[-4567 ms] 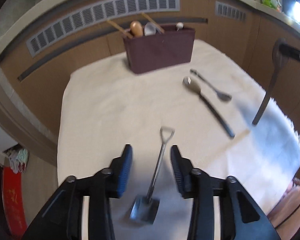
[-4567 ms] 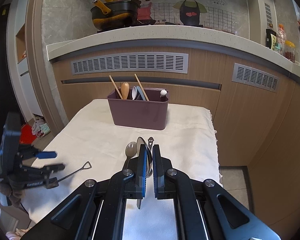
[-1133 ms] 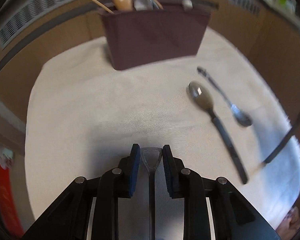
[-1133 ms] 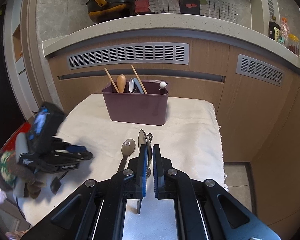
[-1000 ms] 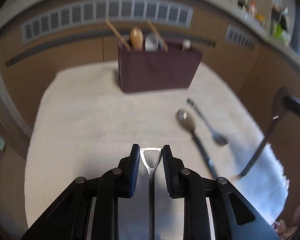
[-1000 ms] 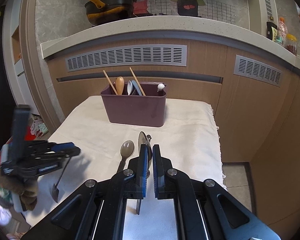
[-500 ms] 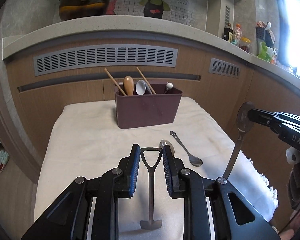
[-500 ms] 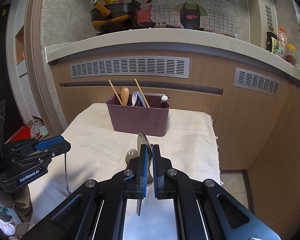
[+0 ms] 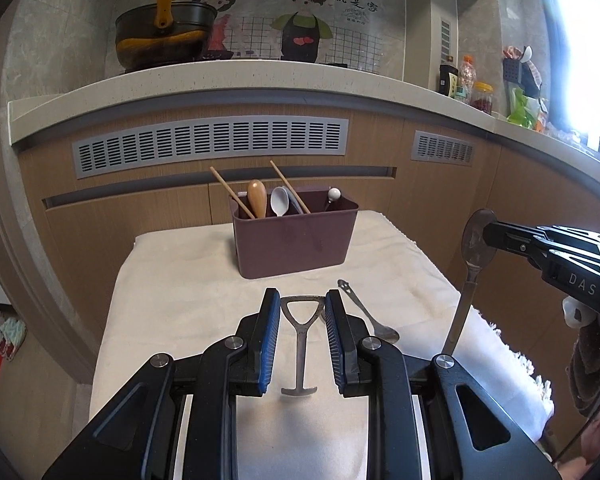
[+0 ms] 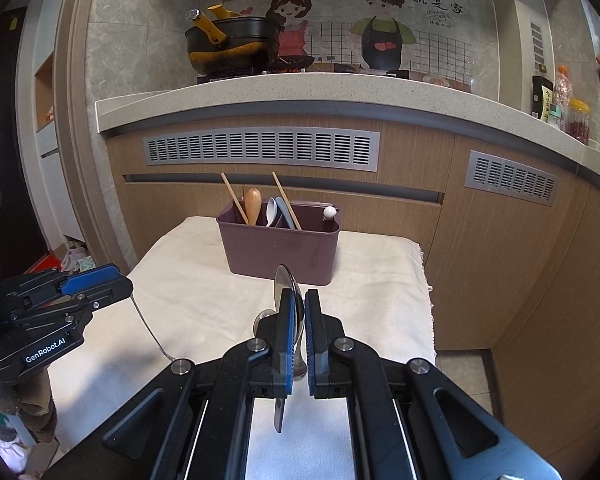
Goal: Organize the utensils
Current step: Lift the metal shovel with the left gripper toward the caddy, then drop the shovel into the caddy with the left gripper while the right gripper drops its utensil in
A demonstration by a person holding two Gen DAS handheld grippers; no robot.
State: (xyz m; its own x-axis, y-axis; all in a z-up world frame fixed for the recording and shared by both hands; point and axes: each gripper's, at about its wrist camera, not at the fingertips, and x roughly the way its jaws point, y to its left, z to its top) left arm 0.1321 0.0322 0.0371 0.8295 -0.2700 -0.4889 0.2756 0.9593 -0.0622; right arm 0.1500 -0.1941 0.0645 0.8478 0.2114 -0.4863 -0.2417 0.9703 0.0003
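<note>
Left tool (image 9: 302, 320) clamped on shovel-handled spoon (image 9: 300, 344), right tool (image 10: 296, 320) pinching large steel spoon (image 10: 288, 300), both lifted clear for maroon caddy (image 9: 296, 240); remaining teaspoon (image 9: 366, 312), apparently, flat on cloth-covered surface (image 9: 180, 300).

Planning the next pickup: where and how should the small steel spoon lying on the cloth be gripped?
Grip the small steel spoon mid-handle, from above, jaws across it: it lies flat on the cloth, its handle thin and straight, its bowl wider and rounded.
</note>
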